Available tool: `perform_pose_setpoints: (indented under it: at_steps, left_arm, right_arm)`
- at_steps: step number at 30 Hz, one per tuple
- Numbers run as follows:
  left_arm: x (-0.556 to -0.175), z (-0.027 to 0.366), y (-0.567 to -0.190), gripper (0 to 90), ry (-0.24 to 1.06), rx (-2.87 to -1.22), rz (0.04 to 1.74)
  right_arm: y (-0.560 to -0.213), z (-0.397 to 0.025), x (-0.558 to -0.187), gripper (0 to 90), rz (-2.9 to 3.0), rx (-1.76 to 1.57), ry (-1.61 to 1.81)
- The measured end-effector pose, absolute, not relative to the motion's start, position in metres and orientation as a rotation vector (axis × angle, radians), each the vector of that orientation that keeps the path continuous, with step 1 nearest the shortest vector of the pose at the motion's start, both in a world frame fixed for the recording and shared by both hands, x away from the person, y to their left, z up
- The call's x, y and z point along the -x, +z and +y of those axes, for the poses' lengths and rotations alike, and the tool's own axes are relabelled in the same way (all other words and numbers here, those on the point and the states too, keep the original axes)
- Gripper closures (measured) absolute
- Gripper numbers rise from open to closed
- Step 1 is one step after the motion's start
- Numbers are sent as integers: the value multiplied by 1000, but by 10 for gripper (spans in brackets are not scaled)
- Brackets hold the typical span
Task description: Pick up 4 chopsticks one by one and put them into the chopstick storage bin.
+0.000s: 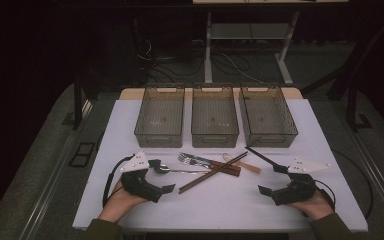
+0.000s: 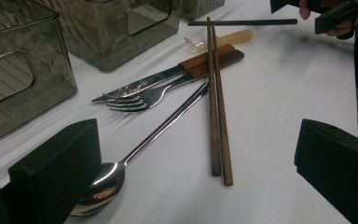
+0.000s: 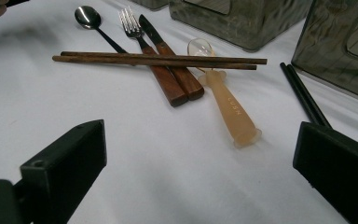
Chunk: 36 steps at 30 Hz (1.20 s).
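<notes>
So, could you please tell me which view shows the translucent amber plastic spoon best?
The right gripper view: the translucent amber plastic spoon lies whole and near, its bowl under the brown wooden chopsticks. The left gripper view shows it far off, partly hidden; the high view shows it small.

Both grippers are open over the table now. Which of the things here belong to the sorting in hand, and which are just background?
In the job:
metal spoon, by the left gripper
black chopsticks, by the right gripper
brown chopsticks, fork, knife, translucent spoon
three bins

Just lying about:
cables on the floor
table legs behind
</notes>
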<state>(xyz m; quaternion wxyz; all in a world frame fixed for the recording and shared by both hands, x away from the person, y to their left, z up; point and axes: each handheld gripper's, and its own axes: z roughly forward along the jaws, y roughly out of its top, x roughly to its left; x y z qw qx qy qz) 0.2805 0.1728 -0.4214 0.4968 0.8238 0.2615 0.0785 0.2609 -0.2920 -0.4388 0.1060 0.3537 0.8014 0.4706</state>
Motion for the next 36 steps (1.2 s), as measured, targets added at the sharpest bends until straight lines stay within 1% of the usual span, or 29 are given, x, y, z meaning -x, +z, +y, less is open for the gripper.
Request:
perform_pose_setpoints:
  at_steps: [17, 23, 28, 31, 36]
  left_arm:
    - [-284, 165, -420, 14, 187, -2012, 615]
    - [-289, 160, -418, 68, 163, -2015, 607]
    - [-291, 155, -416, 143, 165, -1998, 603]
    - [-295, 150, -416, 153, 165, -2004, 598]
    - [-301, 144, -418, 201, 148, -2012, 597]
  right_arm:
    - [-436, -290, -260, 24, 2366, -1022, 1401]
    - [-438, -290, -262, 24, 2377, -1034, 1401]
    - [-438, -290, -262, 24, 2381, -1033, 1386]
    - [-438, -290, -263, 24, 2378, -1031, 1388]
    - [-438, -290, -263, 24, 2380, -1027, 1379]
